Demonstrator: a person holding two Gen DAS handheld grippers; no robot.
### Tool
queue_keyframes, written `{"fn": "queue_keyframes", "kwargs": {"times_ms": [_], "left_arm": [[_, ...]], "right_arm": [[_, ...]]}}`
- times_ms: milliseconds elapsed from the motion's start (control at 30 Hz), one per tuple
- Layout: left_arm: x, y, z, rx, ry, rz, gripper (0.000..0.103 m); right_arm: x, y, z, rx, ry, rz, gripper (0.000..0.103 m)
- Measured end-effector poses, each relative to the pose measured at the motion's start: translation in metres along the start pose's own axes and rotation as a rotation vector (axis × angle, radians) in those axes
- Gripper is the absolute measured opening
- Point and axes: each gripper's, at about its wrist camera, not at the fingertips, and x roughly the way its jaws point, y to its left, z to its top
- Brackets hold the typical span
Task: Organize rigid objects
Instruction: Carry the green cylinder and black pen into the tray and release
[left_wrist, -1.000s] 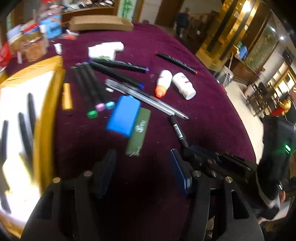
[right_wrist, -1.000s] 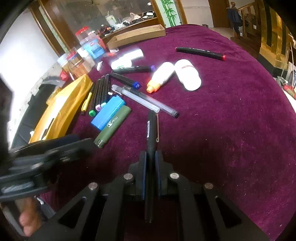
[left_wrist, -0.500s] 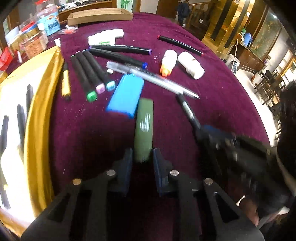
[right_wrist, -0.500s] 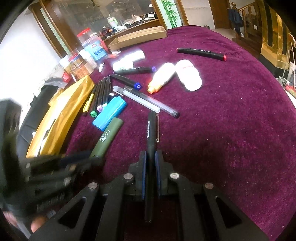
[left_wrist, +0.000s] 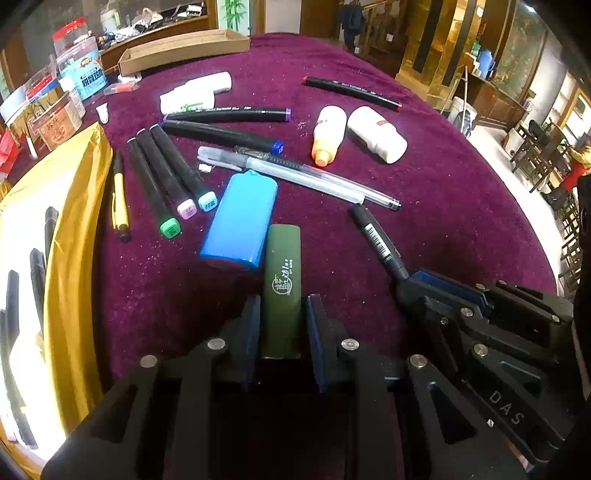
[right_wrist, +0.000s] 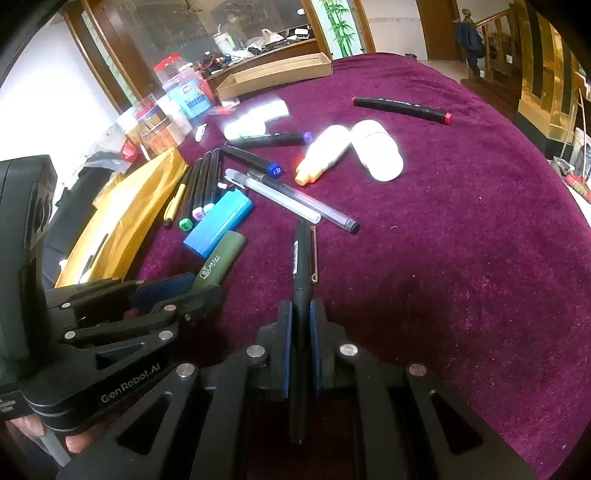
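Note:
My left gripper (left_wrist: 282, 306) is shut on the near end of a dark green case (left_wrist: 282, 273) that lies on the purple cloth beside a blue case (left_wrist: 240, 218). The green case also shows in the right wrist view (right_wrist: 218, 262), held by the left gripper (right_wrist: 195, 286). My right gripper (right_wrist: 301, 314) is shut on a black pen (right_wrist: 302, 258) that points away along the cloth. In the left wrist view the pen (left_wrist: 376, 240) runs into the right gripper (left_wrist: 413, 280) at the right.
A gold-edged tray (left_wrist: 70, 221) with black pens lies at the left. Markers (left_wrist: 162, 177), clear pens (left_wrist: 295, 173), two white bottles (left_wrist: 354, 133), a lone black marker (left_wrist: 351, 90) and a cardboard tray (left_wrist: 184, 48) are spread further back. Jars (left_wrist: 74, 70) stand far left.
My left gripper moved forward from open over the cloth and closed on the green case. My right gripper kept its hold on the black pen and barely moved.

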Motion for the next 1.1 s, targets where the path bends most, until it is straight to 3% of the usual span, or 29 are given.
{"fn": "queue_keyframes", "kwargs": {"times_ms": [133, 300, 433, 633, 833, 967, 1100], "left_arm": [[0.001, 0.007, 0.002, -0.062, -0.02, -0.017, 0.02], [0.002, 0.003, 0.004, -0.062, -0.024, 0.008, 0.018], [-0.006, 0.01, 0.0, -0.112, -0.029, -0.069, 0.018], [-0.051, 0.02, -0.013, -0.146, -0.131, -0.109, 0.018], [-0.114, 0.074, -0.033, -0.305, -0.228, -0.069, 0.018], [-0.142, 0.136, -0.046, -0.44, -0.26, -0.023, 0.018], [-0.146, 0.187, -0.057, -0.53, -0.251, 0.063, 0.018]], "right_arm": [[0.0, -0.001, 0.0, 0.021, -0.001, 0.004, 0.009], [-0.001, -0.002, -0.001, 0.035, -0.013, 0.019, 0.009], [-0.009, -0.006, -0.003, 0.068, -0.033, 0.075, 0.008], [-0.025, 0.011, 0.0, 0.071, -0.103, 0.15, 0.008], [-0.03, 0.066, 0.012, -0.046, -0.119, 0.281, 0.009], [-0.017, 0.112, 0.029, -0.111, -0.057, 0.404, 0.009], [0.001, 0.159, 0.043, -0.177, 0.008, 0.448, 0.009]]}}
